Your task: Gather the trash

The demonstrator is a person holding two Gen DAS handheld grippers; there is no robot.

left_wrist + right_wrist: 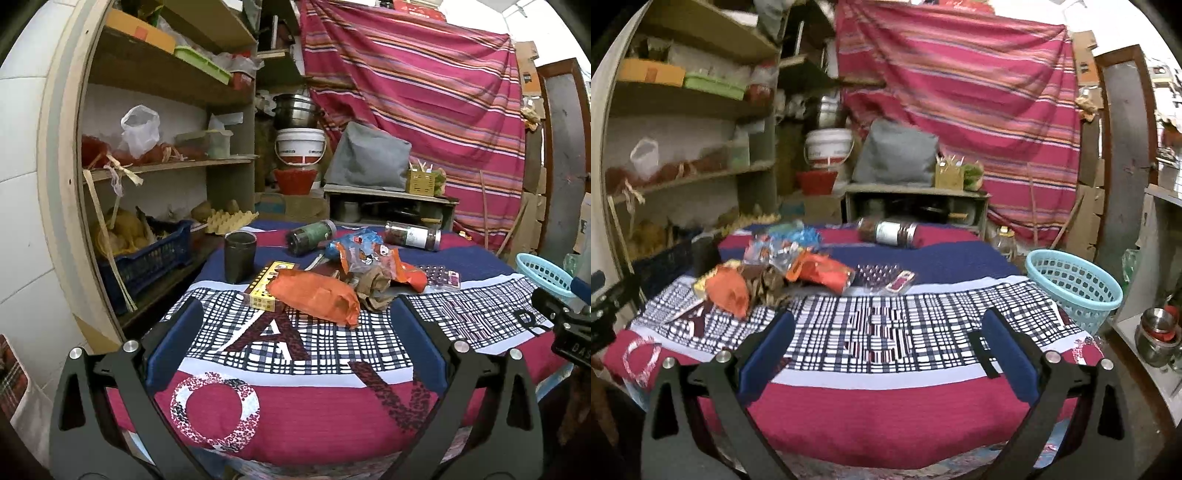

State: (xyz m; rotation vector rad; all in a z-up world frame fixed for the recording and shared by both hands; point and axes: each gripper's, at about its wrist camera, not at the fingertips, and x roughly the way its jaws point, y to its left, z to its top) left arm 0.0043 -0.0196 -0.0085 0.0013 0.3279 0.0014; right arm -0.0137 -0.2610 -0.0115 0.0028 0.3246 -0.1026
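Crumpled orange plastic wrapper (317,297) w/ other litter mid-table on patterned cloth (295,354), light-blue perforated plastic basket (1075,284) at right edge; I see left gripper (295,347) & right gripper (886,350) both wide apart, nothing held.

The patterned cloth (295,369) covering the table carries large letters: between the left hand-held gripper's (295,314) fingers stands a dark "A" (275,338), just below it near the left finger a ring-shaped "O" (214,406), and by the right finger an "N" (391,395). Far to its right, a black part (570,341) shows white letters "DAS", cut off at the edge. Labels on the jars, box and wrappers are too small to read.
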